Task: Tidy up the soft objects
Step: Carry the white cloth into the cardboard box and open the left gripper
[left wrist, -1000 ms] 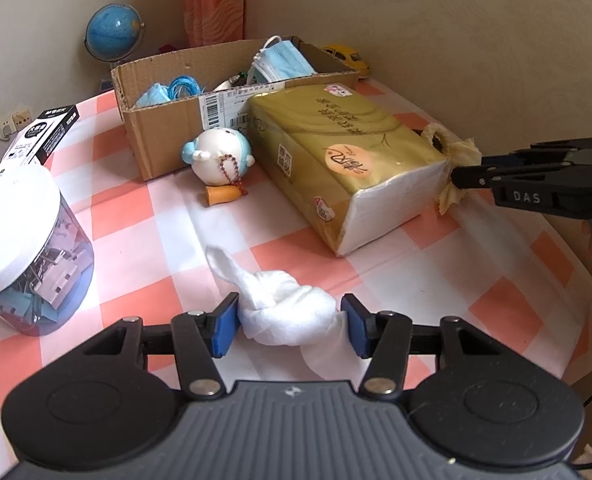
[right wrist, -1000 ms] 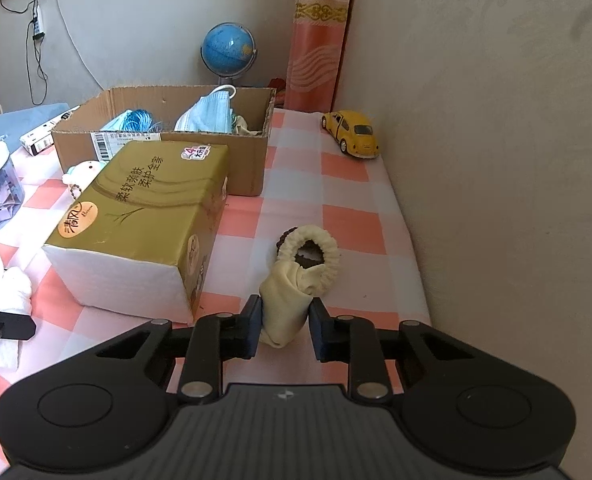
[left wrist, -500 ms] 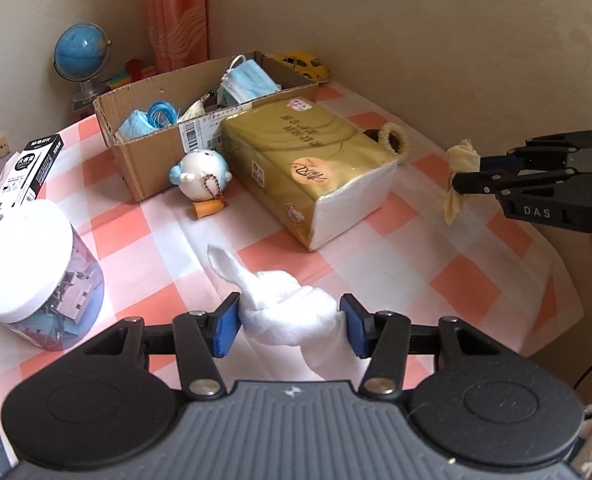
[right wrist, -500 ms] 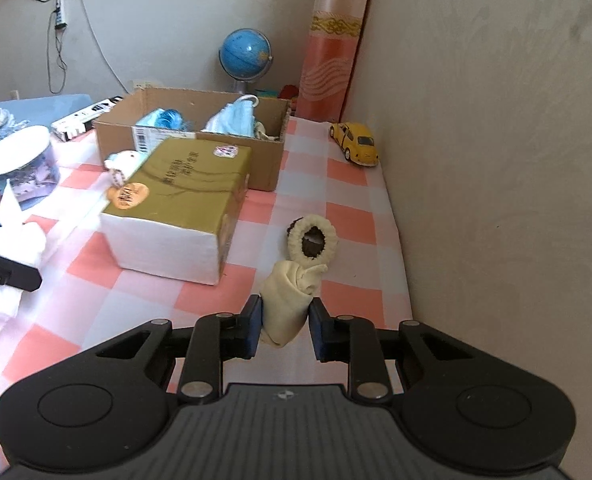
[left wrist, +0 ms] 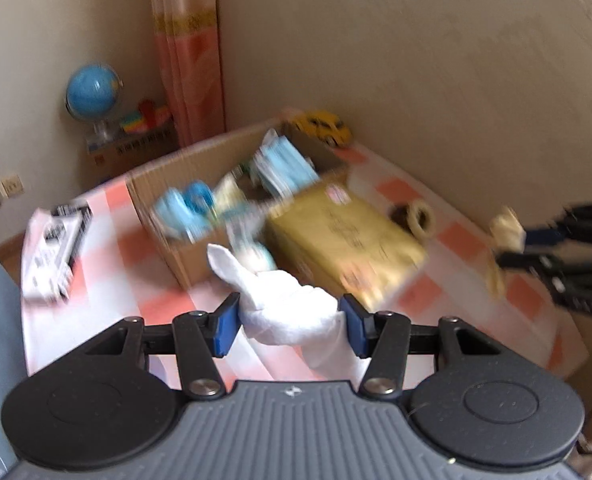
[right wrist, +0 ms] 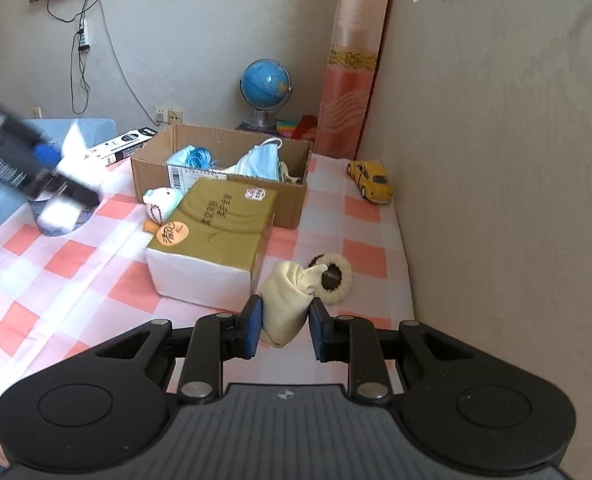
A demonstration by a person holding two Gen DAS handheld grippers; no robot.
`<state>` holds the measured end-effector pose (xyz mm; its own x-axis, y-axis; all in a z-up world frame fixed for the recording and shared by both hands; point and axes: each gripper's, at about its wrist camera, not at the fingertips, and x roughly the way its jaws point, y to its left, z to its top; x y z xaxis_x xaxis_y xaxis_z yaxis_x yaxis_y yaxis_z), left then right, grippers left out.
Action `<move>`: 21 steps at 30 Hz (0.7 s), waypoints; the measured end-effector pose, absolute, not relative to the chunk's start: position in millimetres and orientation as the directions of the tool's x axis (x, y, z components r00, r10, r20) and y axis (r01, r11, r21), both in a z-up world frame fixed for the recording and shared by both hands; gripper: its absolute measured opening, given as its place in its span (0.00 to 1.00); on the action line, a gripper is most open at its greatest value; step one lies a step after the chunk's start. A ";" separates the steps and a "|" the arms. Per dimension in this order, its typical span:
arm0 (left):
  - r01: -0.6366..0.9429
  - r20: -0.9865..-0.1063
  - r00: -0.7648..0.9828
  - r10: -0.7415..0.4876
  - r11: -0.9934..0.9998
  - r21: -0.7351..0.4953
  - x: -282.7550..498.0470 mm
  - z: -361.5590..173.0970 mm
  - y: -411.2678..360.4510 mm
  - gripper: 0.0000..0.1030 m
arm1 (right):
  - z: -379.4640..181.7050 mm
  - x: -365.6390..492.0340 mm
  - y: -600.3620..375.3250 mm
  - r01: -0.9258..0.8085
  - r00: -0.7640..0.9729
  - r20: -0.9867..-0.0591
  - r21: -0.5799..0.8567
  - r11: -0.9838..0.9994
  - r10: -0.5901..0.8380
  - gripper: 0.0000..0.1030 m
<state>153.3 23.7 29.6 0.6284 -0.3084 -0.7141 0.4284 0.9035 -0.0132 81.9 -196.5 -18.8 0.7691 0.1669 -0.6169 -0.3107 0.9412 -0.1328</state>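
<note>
In the blurred left wrist view my left gripper (left wrist: 290, 322) is shut on a knotted white cloth (left wrist: 284, 304), held above the checked table. My right gripper (right wrist: 284, 326) is shut on a cream cloth bundle (right wrist: 286, 304), lifted over the table's right side; it shows at the right edge of the left wrist view as the cream bundle (left wrist: 505, 232). The left gripper with the white cloth (right wrist: 66, 168) appears blurred at the left of the right wrist view. An open cardboard box (right wrist: 220, 148) with blue face masks (right wrist: 262, 160) stands at the back. A fluffy cream ring (right wrist: 333, 278) lies on the table.
A gold tissue pack (right wrist: 216, 224) lies in front of the box, with a small plush toy (right wrist: 160, 202) at its left. A yellow toy car (right wrist: 369, 180) sits by the right wall. A globe (right wrist: 266, 88) stands behind. A black-and-white box (left wrist: 56, 240) lies at the left.
Both grippers have risen with their cloths. The left view now looks down into the cardboard box from higher up and is blurred. The fluffy ring has stayed on the table.
</note>
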 end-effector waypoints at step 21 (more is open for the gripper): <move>0.312 -0.677 0.692 -0.249 0.950 -0.030 312.5 19.1 12.3 0.82 | -15.1 107.6 -194.8 -0.304 0.771 -0.616 -0.138 0.942 0.159 0.28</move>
<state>312.5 12.3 19.1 0.6924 -0.2488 -0.6772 0.3122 0.9496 -0.0296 107.6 -194.8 -15.1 0.7714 0.1587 -0.6162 -0.3045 0.9424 -0.1385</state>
